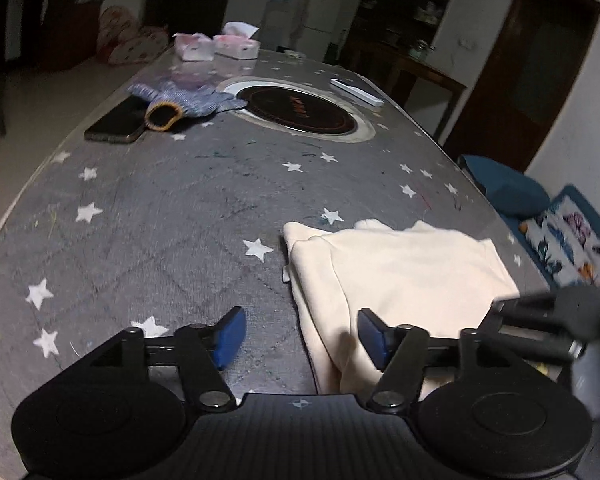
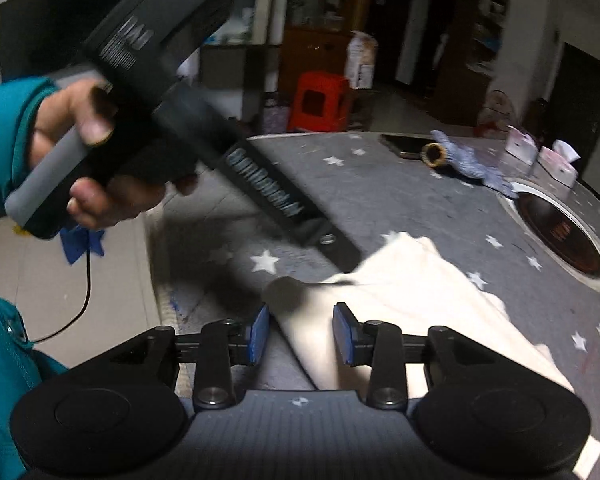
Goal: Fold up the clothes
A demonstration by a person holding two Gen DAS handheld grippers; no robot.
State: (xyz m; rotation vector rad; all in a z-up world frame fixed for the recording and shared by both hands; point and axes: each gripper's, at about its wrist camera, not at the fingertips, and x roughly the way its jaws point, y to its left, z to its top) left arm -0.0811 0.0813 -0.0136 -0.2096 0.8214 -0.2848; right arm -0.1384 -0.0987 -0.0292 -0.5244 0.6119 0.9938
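A cream garment (image 1: 404, 272) lies partly folded on the grey star-patterned table (image 1: 160, 208), at its near right. My left gripper (image 1: 302, 338) is open, its blue pads (image 1: 230, 336) straddling the garment's near left edge just above the cloth. My right gripper (image 2: 300, 334) is open too, over a corner of the same garment (image 2: 412, 292). The left gripper's black body, held by a hand in a teal sleeve, shows in the right wrist view (image 2: 260, 184), its tip near the cloth's edge. The right gripper shows blurred at the right of the left wrist view (image 1: 556, 320).
A black phone (image 1: 116, 120), a blue-grey knit glove (image 1: 180, 100), two tissue packs (image 1: 216, 46) and a white box (image 1: 356, 92) lie at the table's far end around a round inset cooktop (image 1: 300, 110). A red stool (image 2: 320, 100) stands on the floor beyond.
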